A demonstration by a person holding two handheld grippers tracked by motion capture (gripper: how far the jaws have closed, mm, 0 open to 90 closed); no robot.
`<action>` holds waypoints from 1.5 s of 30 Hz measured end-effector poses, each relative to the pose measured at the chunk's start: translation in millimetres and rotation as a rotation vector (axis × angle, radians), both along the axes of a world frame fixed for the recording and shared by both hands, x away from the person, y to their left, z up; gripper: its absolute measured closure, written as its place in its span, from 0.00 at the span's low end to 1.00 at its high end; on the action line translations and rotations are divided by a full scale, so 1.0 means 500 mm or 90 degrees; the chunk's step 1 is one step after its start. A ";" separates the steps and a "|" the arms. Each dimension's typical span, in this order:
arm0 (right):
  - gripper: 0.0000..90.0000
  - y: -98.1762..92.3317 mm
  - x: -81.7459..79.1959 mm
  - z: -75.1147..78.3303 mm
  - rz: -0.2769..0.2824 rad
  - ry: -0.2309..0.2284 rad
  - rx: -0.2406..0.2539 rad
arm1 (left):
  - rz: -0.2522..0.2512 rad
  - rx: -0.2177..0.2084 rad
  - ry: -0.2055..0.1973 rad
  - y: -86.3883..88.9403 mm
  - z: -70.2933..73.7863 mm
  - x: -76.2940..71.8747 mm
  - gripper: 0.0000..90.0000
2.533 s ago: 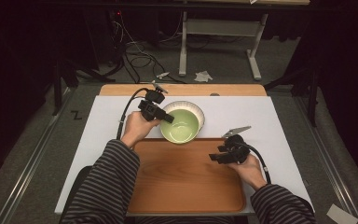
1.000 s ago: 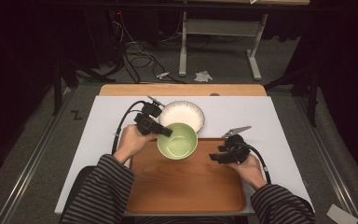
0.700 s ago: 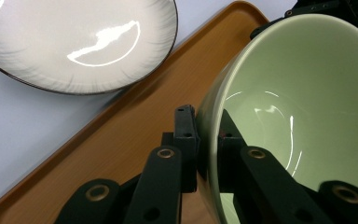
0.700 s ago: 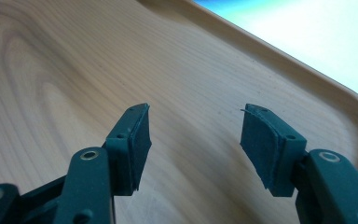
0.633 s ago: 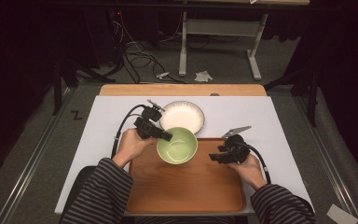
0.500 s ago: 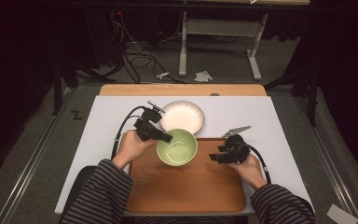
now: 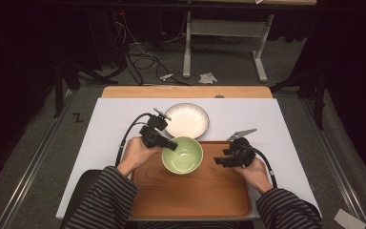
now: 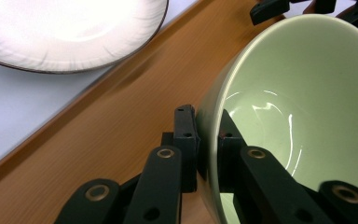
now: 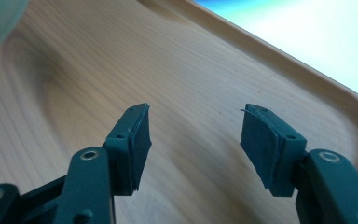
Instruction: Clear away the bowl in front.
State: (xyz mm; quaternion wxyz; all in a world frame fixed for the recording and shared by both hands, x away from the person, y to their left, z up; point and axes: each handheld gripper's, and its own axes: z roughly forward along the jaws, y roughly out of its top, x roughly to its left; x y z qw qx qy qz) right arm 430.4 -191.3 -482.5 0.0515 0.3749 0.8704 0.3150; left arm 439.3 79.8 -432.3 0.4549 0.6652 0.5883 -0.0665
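A pale green bowl (image 7: 182,154) hangs over the far edge of the wooden tray (image 7: 190,195). My left gripper (image 7: 170,144) is shut on its left rim; in the left gripper view one pad sits outside the wall and one inside the green bowl (image 8: 298,93), and the left gripper (image 8: 208,140) pinches the rim. My right gripper (image 7: 218,161) hovers over the tray's right part, pointing left toward the bowl. In the right gripper view the right gripper (image 9: 193,135) stands open over bare tray wood (image 9: 205,70) with nothing between its pads.
A white plate (image 7: 186,120) with a dark rim lies on the white table cover (image 7: 109,124) just beyond the tray; the white plate (image 8: 65,28) is also at the top left of the left gripper view. Striped sleeves come in from the bottom edge.
The left gripper has carried the green bowl off the white plate and toward me, over the tray's far edge. The right gripper has stayed where it was.
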 end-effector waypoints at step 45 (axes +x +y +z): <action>0.49 0.000 -0.001 0.001 0.000 -0.003 0.000 | -0.013 0.038 0.031 -0.044 -0.064 0.001 0.92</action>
